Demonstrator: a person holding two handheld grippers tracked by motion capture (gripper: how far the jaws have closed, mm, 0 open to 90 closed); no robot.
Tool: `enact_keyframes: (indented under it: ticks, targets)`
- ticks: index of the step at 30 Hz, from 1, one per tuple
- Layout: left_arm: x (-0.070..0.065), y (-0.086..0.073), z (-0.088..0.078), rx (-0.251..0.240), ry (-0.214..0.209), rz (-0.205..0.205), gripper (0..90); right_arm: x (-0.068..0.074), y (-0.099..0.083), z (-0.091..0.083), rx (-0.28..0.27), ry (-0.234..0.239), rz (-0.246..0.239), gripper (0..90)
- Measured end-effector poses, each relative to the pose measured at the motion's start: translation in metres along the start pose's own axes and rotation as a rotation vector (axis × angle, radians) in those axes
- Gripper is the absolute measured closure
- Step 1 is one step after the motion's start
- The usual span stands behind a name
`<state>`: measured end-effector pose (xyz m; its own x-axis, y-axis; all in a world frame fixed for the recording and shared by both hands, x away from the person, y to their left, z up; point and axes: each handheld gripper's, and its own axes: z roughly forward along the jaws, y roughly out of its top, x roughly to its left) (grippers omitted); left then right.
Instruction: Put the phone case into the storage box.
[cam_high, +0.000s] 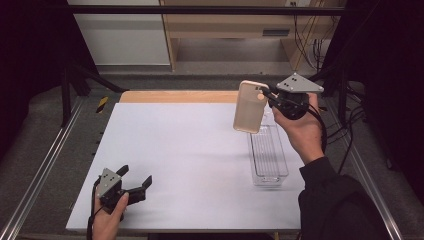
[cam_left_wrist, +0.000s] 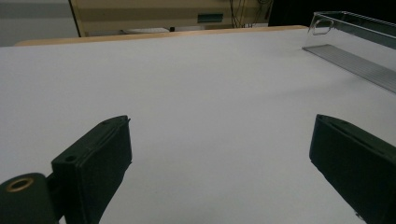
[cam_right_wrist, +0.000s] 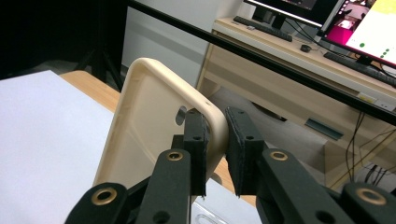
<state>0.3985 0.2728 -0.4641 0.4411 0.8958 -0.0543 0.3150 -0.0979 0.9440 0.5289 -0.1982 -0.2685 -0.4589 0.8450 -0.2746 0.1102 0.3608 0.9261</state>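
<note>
A cream-coloured phone case (cam_high: 249, 107) hangs in the air above the table's back right, tilted, its hollow inside (cam_right_wrist: 149, 116) turned to the right gripper's camera. My right gripper (cam_high: 267, 96) is shut on the case's top corner beside the camera hole, with the case edge pinched between the black pads (cam_right_wrist: 195, 140). My left gripper (cam_high: 136, 181) rests at the table's front left, held by a hand, with its jaws wide apart over bare white tabletop (cam_left_wrist: 210, 116) and nothing between them.
A clear plastic bin (cam_high: 267, 155) stands on the right side of the white table (cam_high: 175, 150), below the held case; its rim (cam_left_wrist: 355, 21) also shows in the left gripper view. A desk with monitors (cam_right_wrist: 327, 18) stands beyond the table.
</note>
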Motion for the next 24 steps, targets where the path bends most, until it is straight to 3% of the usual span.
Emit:
enact_keyframes:
  ticks: [7,24]
  targets:
    - [0.002,0.001,-0.004,-0.034,0.006,0.010,5.4,-0.009,-0.002,-0.006,-0.004,-0.013,0.000,78.9]
    - [0.002,0.001,-0.006,-0.058,-0.013,0.029,5.3,-0.035,-0.016,-0.011,0.019,-0.067,0.003,78.8]
